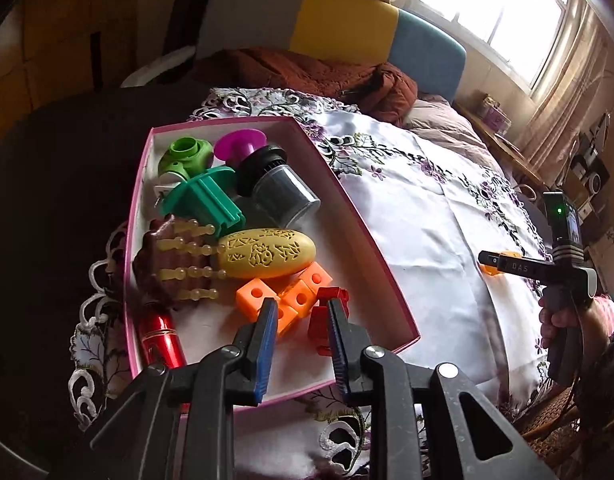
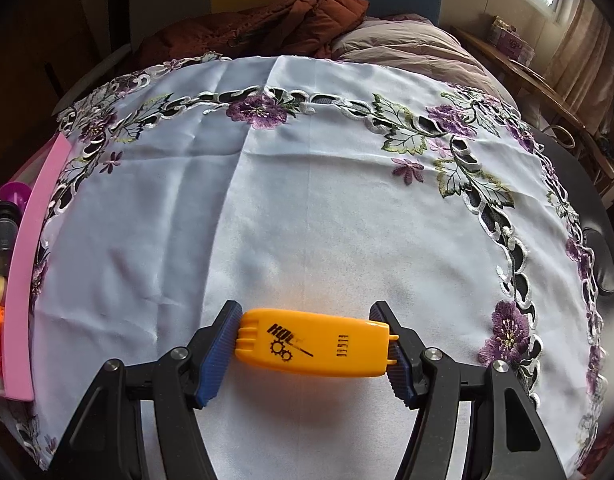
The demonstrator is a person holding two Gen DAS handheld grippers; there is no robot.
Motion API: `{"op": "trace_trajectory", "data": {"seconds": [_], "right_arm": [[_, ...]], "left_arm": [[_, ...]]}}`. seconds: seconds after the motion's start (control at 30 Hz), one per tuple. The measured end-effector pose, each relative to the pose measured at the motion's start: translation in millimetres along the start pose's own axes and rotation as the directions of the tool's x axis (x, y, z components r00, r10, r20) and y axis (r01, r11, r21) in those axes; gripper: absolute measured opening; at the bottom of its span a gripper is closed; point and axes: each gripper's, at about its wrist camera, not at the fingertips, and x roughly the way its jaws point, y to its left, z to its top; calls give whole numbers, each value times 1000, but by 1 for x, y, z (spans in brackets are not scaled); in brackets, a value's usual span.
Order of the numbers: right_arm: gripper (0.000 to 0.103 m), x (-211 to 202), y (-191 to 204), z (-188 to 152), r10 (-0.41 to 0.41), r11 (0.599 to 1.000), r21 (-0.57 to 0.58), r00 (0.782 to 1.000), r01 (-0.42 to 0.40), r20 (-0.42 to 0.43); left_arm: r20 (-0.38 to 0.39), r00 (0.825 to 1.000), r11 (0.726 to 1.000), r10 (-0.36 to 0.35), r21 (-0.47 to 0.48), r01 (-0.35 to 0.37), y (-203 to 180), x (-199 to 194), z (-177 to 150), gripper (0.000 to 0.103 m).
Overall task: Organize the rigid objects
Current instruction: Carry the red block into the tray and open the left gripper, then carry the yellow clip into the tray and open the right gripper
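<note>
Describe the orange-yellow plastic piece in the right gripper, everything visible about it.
The orange-yellow plastic piece is a flat, rounded, glossy oblong with ribbed grooves at its left end, two small prongs at its right end, and a black gear logo with lettering on top. It lies crosswise, clamped end to end in the right gripper, just over the white embroidered cloth; whether it touches the cloth cannot be told.

- The right gripper point(image 2: 311, 346) is closed on an orange plastic tool point(image 2: 313, 342), pads pressing both its ends.
- Under it lies a white embroidered cloth point(image 2: 307, 200).
- Far left of the gripper stands a pink box point(image 2: 31, 264).
</note>
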Motion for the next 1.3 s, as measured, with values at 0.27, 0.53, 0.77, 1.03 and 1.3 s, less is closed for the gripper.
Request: {"op": "trace_trajectory", "data": {"seconds": [0.27,0.53,0.77,1.03,1.3], "right_arm": [[66,0,10,-3,24,999,-36,1000,-24,-6],[66,-10,16,-2,82,996,-29,997,-82,12],[66,-44,66,3,246,966,-102,966,-238,78],[66,-81,180,7,444,850,-352,893,-391,80],[67,-55,253,4,480,791,-419,877,-445,-23]], "left_arm": [[29,998,999,51,-9,-50,4,-10,0,24],[46,994,994,103,-34,-101,15,-15,3,25],[45,993,992,107,-74,-104,27,-17,3,25],[74,989,986,128,-117,-118,44,-27,5,26],[72,985,974,157,-178,-142,69,-30,2,26]]}}
